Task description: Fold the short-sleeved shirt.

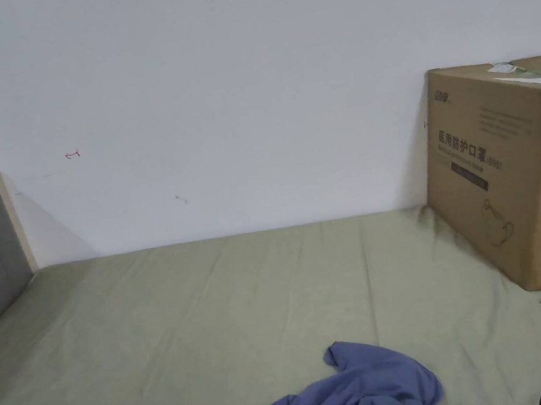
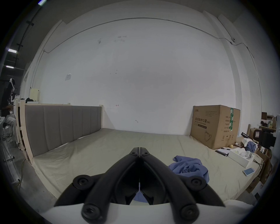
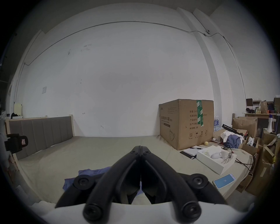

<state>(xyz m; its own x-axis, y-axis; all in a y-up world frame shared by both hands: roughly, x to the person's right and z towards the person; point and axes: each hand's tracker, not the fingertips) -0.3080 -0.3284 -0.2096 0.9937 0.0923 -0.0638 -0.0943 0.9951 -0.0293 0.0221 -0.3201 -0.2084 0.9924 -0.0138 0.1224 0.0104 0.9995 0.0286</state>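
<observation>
Shirt (image 1: 345, 399): blue, crumpled heap on bed (image 1: 213, 295), well short of cardboard box (image 1: 508, 175). My left hand-held gripper (image 2: 139, 149) jaws closed, empty, above heap's left. My right hand-held gripper (image 3: 140, 147) closed, empty, nearer box. Nothing spread or folded yet; whole task left.

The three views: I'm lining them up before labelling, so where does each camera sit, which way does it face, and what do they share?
Head view: on the person's head, facing the wall across the bed; the crumpled blue shirt lies at the bottom edge.
Left gripper view: rides the left claw, jaws together, aimed over the bed; shirt to its right.
Right gripper view: rides the right claw, jaws together, same heading; shirt low left, the other gripper at the left edge.
Shared: shirt, bed, cardboard box.
</observation>
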